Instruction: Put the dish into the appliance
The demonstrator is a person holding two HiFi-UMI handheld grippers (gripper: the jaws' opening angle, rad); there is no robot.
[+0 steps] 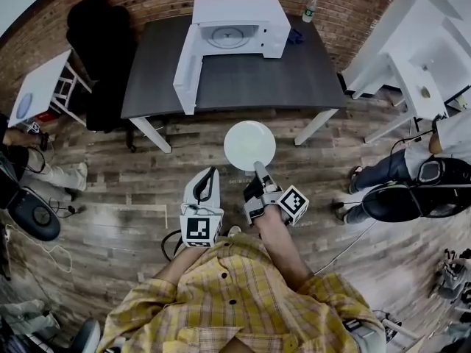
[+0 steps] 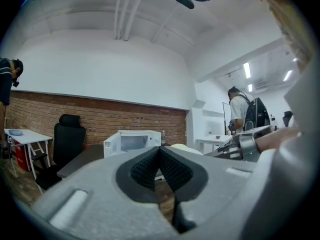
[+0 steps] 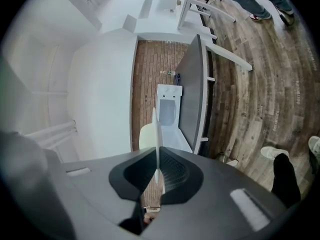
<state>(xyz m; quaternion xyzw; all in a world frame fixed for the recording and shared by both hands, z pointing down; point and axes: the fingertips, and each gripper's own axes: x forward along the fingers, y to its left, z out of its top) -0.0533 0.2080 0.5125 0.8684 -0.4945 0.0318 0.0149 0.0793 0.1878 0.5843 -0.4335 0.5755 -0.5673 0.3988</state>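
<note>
Your right gripper (image 1: 259, 169) clamped on near rim of plate (image 1: 249, 145); plate round, plain white, faintly glossy, no pattern; held flat above floor (image 1: 110, 219), just short of table (image 1: 243, 79) edge; in your right gripper view plate shows edge-on as thin white line between pads (image 3: 172, 171). Microwave (image 1: 243, 22) on table, white, door (image 1: 188, 68) swung wide open; well apart from plate. Your left gripper (image 1: 210, 173) jaws together, nothing between them; just beside right gripper, clear of plate.

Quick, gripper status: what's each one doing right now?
Left gripper: closed, empty.
Right gripper: closed on the white plate.
</note>
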